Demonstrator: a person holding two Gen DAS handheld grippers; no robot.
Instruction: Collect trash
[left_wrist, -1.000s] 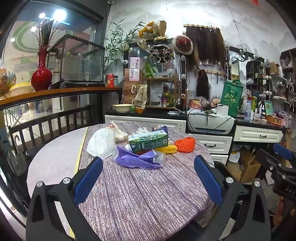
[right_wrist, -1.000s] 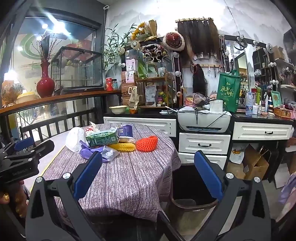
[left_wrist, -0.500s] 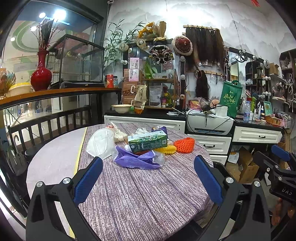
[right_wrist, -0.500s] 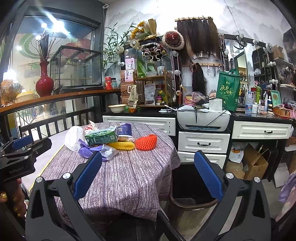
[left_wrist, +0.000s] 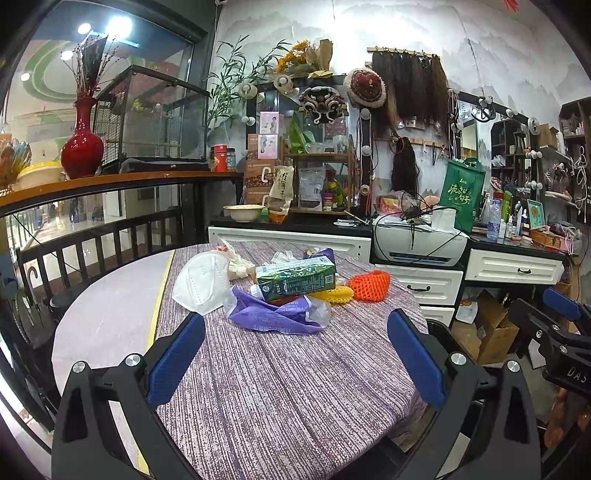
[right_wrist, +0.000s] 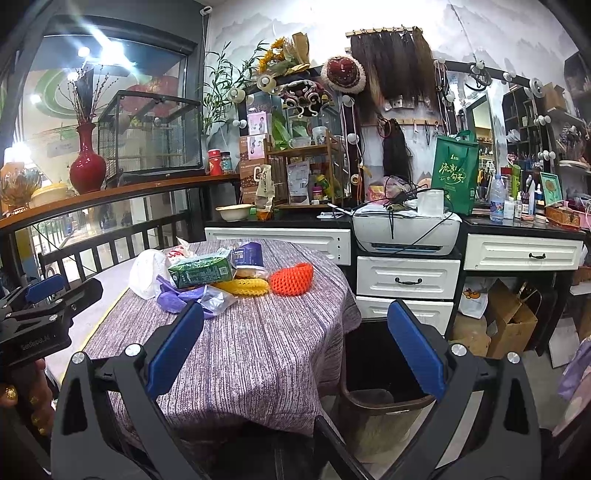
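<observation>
A pile of trash lies on the round table (left_wrist: 280, 387): a green carton (left_wrist: 295, 282), a white face mask (left_wrist: 201, 284), a purple plastic bag (left_wrist: 273, 314), a yellow foam net (left_wrist: 332, 294) and an orange foam net (left_wrist: 369, 285). My left gripper (left_wrist: 295, 354) is open and empty, above the table's near side, short of the pile. My right gripper (right_wrist: 295, 350) is open and empty, off the table's right edge, above a dark trash bin (right_wrist: 380, 369). The pile shows in the right wrist view with the carton (right_wrist: 201, 271) and orange net (right_wrist: 291, 282).
White drawers (right_wrist: 406, 280) with a printer (right_wrist: 406, 229) stand behind the table. Cardboard boxes (right_wrist: 513, 321) sit on the floor at right. A black railing (left_wrist: 92, 254) with a red vase (left_wrist: 82, 147) runs along the left. A purple cup (right_wrist: 248, 254) stands in the pile.
Both views have shifted slightly. The right gripper has drifted a little to the right, the pile sliding left in its view. Both grippers stay open.
</observation>
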